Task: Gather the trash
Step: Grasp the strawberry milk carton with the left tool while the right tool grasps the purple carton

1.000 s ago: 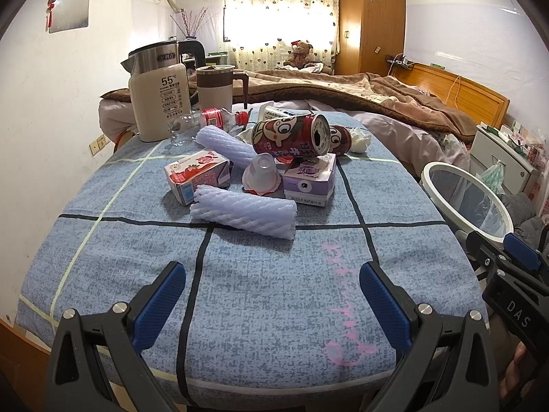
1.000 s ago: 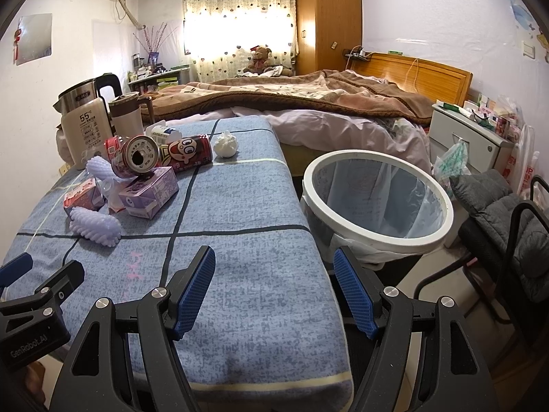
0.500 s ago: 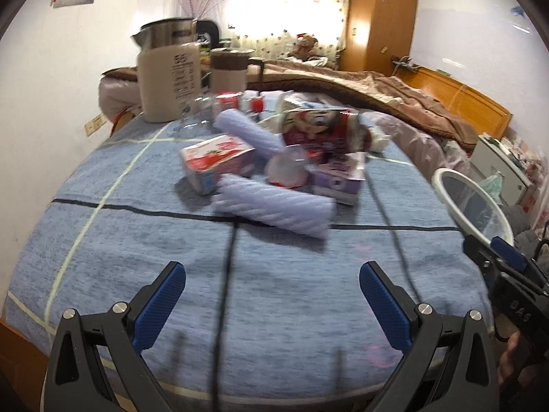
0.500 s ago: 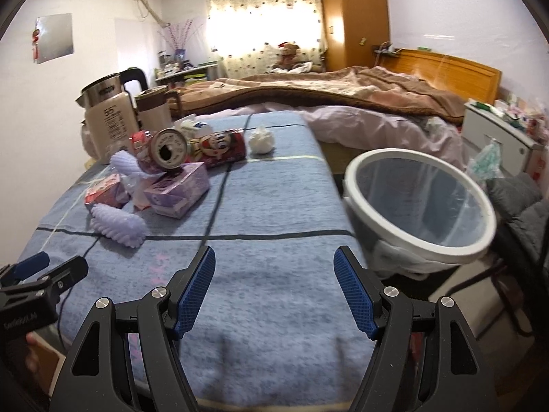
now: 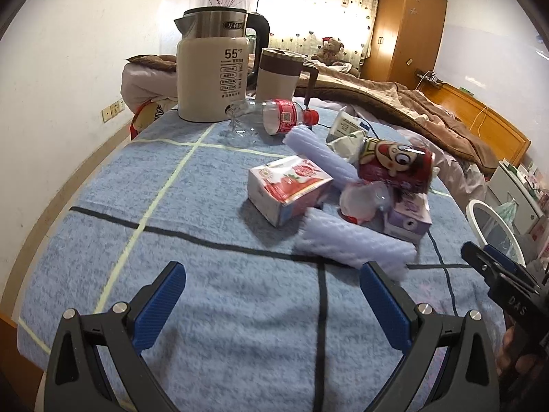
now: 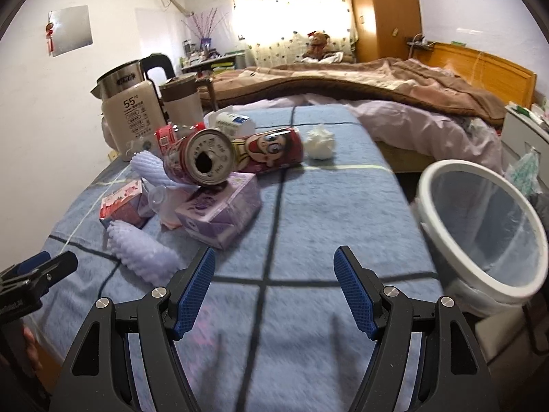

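A pile of trash lies on the blue blanket (image 5: 212,309): a pale ridged wrapper roll (image 5: 353,245) nearest me, a pink strawberry carton (image 5: 286,189), a purple carton (image 6: 219,213), a red cartoon can (image 5: 394,168) and an empty plastic bottle (image 5: 271,116). My left gripper (image 5: 271,290) hovers open just short of the roll, nothing between its fingers. Over bare blanket my right gripper (image 6: 274,274) is open too, right of the pile. A second cartoon can (image 6: 271,151) and a crumpled tissue (image 6: 320,144) lie farther back. The white-rimmed bin (image 6: 483,230) stands off the blanket's right edge.
A cream electric kettle (image 5: 214,72) and a lidded mug (image 5: 278,73) stand at the far left of the blanket. Behind lies a bed with a brown quilt (image 6: 360,79). A white nightstand (image 5: 511,192) is at the right. The white wall runs along the left.
Both grippers have moved forward toward the pile, the left swinging left so the roll now sits by its right finger. The bin has shifted right in the right wrist view.
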